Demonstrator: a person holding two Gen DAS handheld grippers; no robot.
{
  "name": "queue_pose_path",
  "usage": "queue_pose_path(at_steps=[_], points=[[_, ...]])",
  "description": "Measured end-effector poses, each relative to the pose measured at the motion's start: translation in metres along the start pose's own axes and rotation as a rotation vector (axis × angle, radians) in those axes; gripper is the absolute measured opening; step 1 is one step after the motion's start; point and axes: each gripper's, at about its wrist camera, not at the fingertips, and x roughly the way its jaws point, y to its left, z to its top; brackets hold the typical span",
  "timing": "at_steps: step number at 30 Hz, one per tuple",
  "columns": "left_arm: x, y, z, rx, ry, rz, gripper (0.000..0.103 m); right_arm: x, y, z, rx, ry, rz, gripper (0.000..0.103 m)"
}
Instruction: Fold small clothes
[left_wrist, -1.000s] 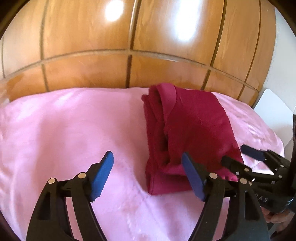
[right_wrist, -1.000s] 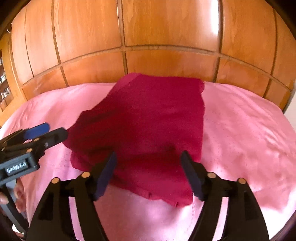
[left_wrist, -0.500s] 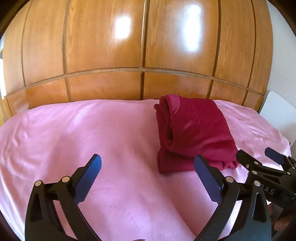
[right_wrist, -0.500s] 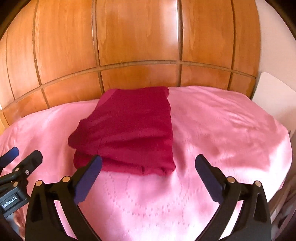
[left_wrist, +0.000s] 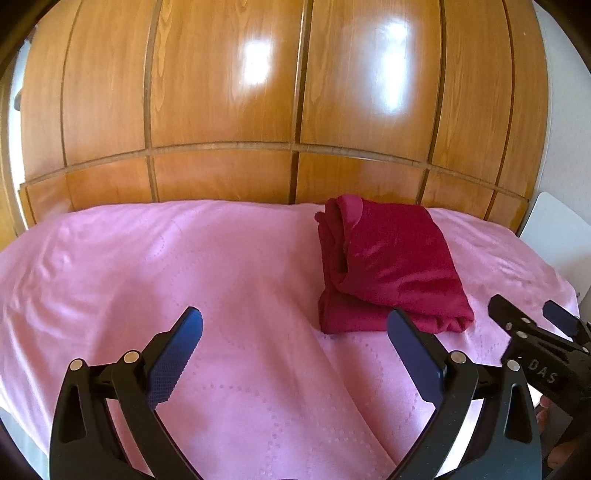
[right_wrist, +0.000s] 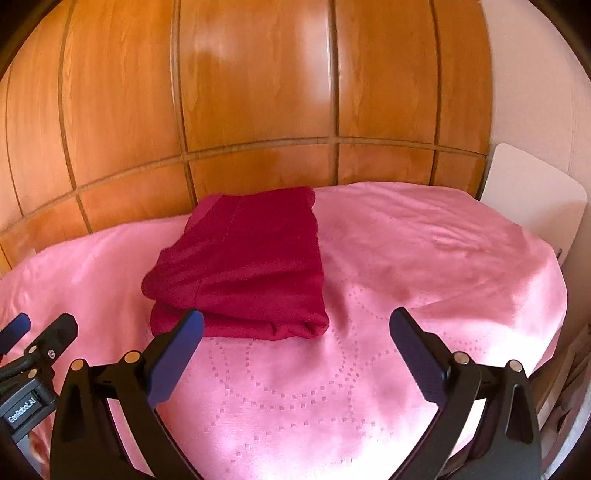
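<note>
a dark red garment (left_wrist: 391, 266) lies folded into a thick rectangle on a pink bedspread (left_wrist: 184, 266), toward the far edge of the bed and close to a glossy wooden panelled wall (left_wrist: 295, 92). its layers are stacked, with loose folds and a rolled edge showing along the left side in the left wrist view and a smoother top in the right wrist view, where the garment (right_wrist: 243, 258) sits left of centre on the bedspread (right_wrist: 424, 258).

the left gripper (left_wrist: 295, 332) hangs over bare bedspread with its jaws spread wide and nothing between them; the garment is just beyond its right finger, not touched by it. the right gripper (right_wrist: 295, 332) is also spread wide and holds nothing, its left finger overlapping the near edge of the garment in the picture, without any pinch on it. each gripper shows at the edge of the other's view: the right one (left_wrist: 532, 332) at the right margin, the left one (right_wrist: 33, 347) at the left margin.

a white panel (right_wrist: 532, 192) stands at the right end of the bed, next to the wooden wall (right_wrist: 258, 92).
</note>
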Motion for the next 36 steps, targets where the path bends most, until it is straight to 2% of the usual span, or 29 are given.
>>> queue_pose_path(at_steps=[11,36], points=[[-0.015,-0.002,0.003,-0.001,-0.044,0.027,0.099,-0.007,0.005,-0.005,-0.018,-0.004,0.009,0.101],[-0.016,0.0,0.004,-0.003,-0.045,0.039,0.099,-0.007,0.008,-0.006,-0.02,-0.012,0.008,0.101]])
